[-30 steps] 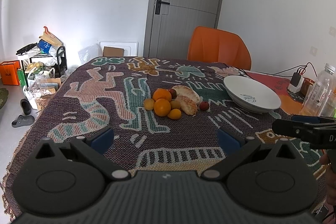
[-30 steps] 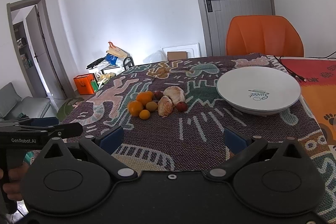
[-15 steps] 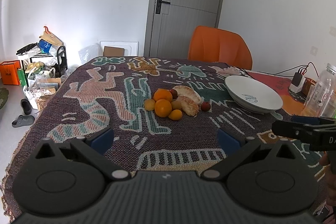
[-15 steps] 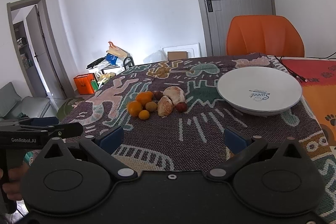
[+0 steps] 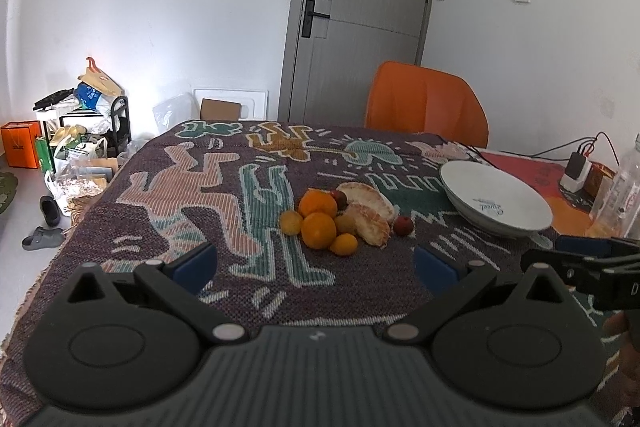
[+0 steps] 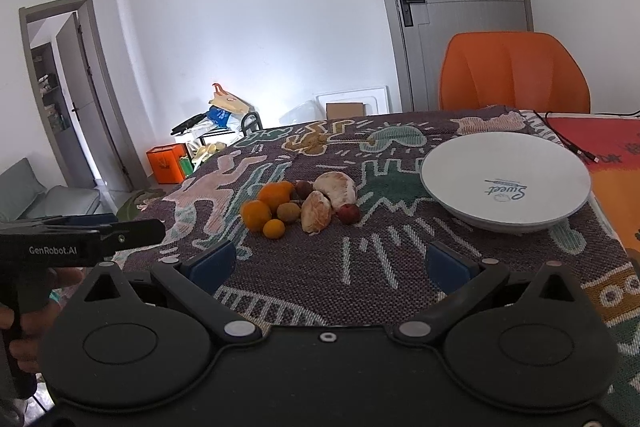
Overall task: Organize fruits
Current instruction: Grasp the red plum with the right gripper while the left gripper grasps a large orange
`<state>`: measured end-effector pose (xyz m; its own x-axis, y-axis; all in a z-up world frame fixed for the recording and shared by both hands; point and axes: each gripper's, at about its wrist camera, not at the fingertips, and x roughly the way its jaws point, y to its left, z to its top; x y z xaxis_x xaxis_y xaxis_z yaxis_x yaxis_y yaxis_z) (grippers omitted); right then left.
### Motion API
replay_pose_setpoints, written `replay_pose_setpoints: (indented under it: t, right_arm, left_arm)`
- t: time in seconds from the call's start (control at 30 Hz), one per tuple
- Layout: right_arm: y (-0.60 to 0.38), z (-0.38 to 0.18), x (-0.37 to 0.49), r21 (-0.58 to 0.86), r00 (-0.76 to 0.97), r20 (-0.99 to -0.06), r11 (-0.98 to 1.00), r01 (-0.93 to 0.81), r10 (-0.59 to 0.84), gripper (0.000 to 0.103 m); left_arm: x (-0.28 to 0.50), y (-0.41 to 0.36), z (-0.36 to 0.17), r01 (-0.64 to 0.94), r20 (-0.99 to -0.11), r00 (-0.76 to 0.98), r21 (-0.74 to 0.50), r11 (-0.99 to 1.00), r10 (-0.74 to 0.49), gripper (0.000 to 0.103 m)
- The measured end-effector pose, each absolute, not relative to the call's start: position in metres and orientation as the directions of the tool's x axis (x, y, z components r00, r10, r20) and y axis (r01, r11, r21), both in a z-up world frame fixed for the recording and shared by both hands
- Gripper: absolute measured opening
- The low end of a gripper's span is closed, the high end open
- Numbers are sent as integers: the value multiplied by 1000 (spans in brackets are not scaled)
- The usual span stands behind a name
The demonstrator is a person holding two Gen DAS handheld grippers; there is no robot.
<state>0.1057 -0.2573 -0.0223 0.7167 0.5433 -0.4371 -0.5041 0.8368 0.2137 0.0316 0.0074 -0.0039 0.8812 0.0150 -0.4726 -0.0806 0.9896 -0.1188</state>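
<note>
Between the blue pads of the left gripper (image 5: 314, 267) there is only patterned cloth: its jaws stand wide apart and hold nothing. The right gripper (image 6: 328, 265) is the same, jaws spread and empty, hanging over the near edge of the worktop (image 6: 304, 291). Each tool shows at the edge of the other's view, so the two are held side by side, both well short of the fruit; this looks like a ready stance before a first reach.

Further out, near the middle of the cloth, the fruit lies in one tight heap, pieces touching. It holds two oranges (image 5: 319, 230), smaller yellow-orange fruits (image 5: 344, 244), two peeled citrus pieces (image 6: 317, 211) leaning on each other, and a small red fruit (image 6: 349, 214) on the side nearest the plate. A dark fruit sits behind the heap, partly hidden.

The white plate (image 6: 460, 163) sits apart from the heap, to its right, bare, and tilted slightly on the cloth. Probably it is set there as the place for the fruit, and it lies nearer the right gripper. The red fruit, free at the heap's edge, seems the easiest first pick; the round oranges may roll if nudged.

Beyond the worktop stands an orange chair (image 5: 426, 107).
</note>
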Motion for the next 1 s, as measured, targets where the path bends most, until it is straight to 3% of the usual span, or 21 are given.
replay_pose_setpoints:
  t: [0.23, 0.5, 0.73, 1.0]
  right_arm:
    - [-253, -28, 120, 214, 713, -434, 832, -512, 550, 102]
    - [-242, -37, 141, 208, 701, -455, 831, -516, 550, 78]
    - [-233, -43, 158, 211, 687, -470, 826, -522, 554, 65]
    - [-223, -50, 178, 218, 669, -493, 824, -523, 556, 54]
  left_arm:
    - [47, 11, -9, -81, -459, 888, -132, 988, 11, 101]
    - [68, 16, -19, -85, -462, 887, -158, 984, 3, 82]
    - [87, 20, -30, -97, -479, 878, -185, 978, -3, 67]
    - [105, 23, -38, -99, -488, 872, -210, 973, -16, 60]
